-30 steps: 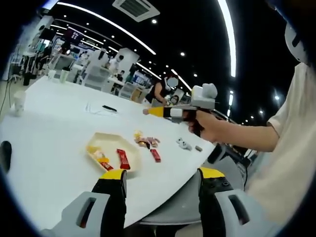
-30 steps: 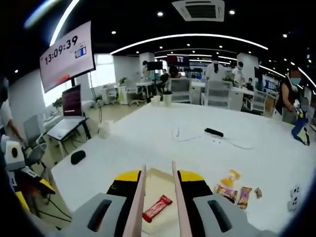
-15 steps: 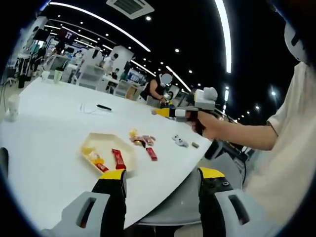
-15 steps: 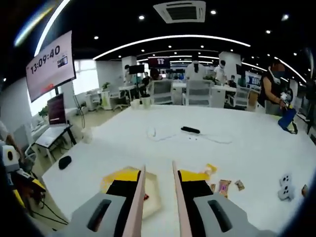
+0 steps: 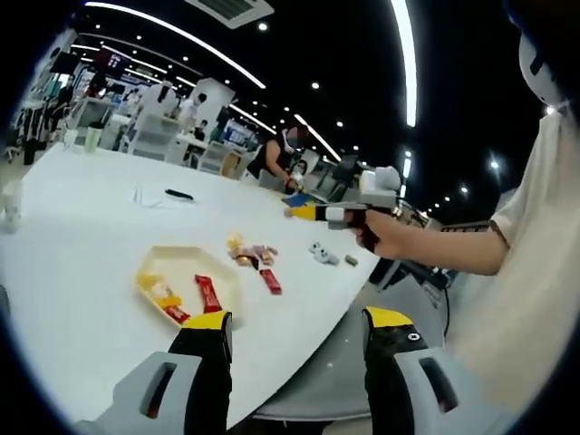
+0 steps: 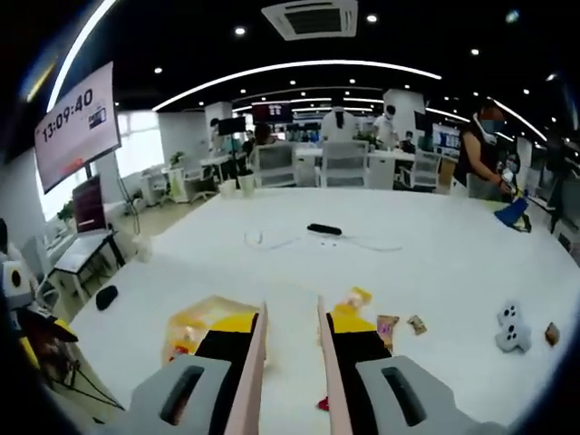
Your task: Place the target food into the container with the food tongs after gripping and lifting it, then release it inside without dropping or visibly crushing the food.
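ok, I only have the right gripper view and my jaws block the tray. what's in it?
Observer: In the left gripper view the tray holds a red bar and some yellowish snacks.
Operator: how high am I?
Observer: The right gripper, with the food tongs, hangs in the air well above the table, up past the loose snacks.
Operator: left gripper?
Observer: The left gripper has its jaws wide apart, holding nothing.
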A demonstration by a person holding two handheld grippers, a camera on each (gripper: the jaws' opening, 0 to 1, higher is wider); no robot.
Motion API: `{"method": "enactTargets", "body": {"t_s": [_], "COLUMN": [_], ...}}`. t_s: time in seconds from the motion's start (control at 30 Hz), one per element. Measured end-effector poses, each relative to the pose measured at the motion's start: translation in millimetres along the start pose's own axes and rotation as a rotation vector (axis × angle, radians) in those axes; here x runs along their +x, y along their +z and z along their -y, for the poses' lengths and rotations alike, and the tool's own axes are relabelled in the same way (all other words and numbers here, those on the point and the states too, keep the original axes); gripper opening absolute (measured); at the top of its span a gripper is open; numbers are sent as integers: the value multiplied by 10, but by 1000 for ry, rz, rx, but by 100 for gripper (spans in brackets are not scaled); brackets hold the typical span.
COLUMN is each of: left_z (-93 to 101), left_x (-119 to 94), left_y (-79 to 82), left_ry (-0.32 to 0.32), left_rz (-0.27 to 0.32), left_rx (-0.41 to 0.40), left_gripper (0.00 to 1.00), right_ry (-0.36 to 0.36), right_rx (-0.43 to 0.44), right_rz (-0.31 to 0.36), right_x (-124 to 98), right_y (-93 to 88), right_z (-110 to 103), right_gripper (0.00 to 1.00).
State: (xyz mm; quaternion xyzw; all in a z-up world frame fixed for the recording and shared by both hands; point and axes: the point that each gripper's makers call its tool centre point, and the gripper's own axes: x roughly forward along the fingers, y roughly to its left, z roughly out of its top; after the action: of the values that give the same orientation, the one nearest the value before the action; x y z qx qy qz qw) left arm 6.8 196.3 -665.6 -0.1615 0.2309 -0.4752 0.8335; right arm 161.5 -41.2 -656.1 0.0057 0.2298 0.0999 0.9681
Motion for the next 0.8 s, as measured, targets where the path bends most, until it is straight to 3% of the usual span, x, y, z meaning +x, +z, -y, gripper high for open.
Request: {"method": "enactTargets", "body": {"t_s": [0.8], "left_z": [19], "left_x": [40], "left_y": [-86], "left_ry": [0], "left_rz": [-24], "left_rx": [-10], "left_gripper": [57], "right_ry": [-27], "right_rx": [51], "right_rz": [-7], "right_x": [-59], "right_y": [-156], "right_z": [204], "right_gripper": [29]}}
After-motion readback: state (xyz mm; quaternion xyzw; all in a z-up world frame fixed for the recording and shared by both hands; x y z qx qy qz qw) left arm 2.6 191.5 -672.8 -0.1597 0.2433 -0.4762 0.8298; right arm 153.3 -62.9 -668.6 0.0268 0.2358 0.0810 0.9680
